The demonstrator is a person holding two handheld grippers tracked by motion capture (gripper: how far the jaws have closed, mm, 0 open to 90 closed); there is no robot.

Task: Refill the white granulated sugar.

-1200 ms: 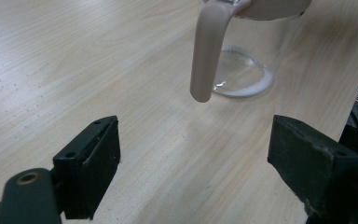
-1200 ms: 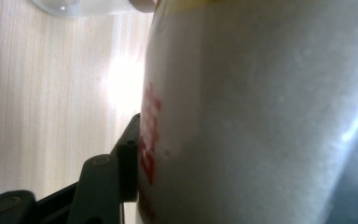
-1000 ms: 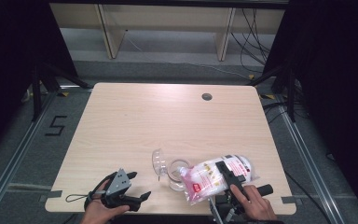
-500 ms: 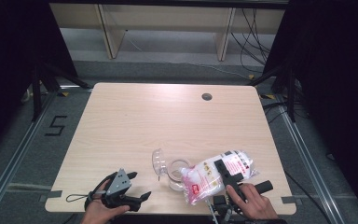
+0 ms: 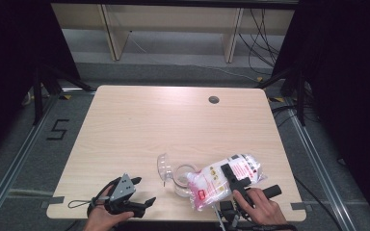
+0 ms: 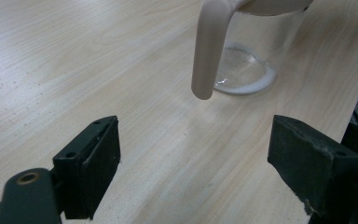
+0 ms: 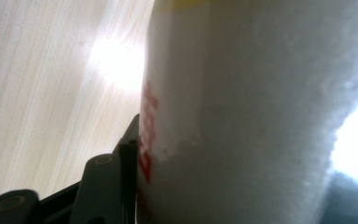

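Hardly anything has shifted since a second ago: the bag [image 5: 224, 179] sits tilted over the pitcher just as it did, and both hands are parked where they were. Right gripper [image 5: 234, 179] is clamped around that white plastic bag with the red print, at the near right of the table [image 5: 139, 125], jaws standing fairly wide because the bag is bulky. Up close in the right gripper view, the bag's white, grainy-looking filling [image 7: 261, 112] presses right against the black jaw. The bag's lower corner dips at the mouth of the clear pitcher [image 5: 180, 177], which stands near the table's near edge, just left of the bag. Its hinged lid [image 5: 164, 166] is flipped up to the far left. From the left gripper view, the pitcher's pale handle [image 6: 208, 51] hangs down, and a thin white ring lies around its clear bottom [image 6: 242, 74]. Left gripper [image 5: 137, 206] rests at the near left, jaws spread wide, nothing between them.
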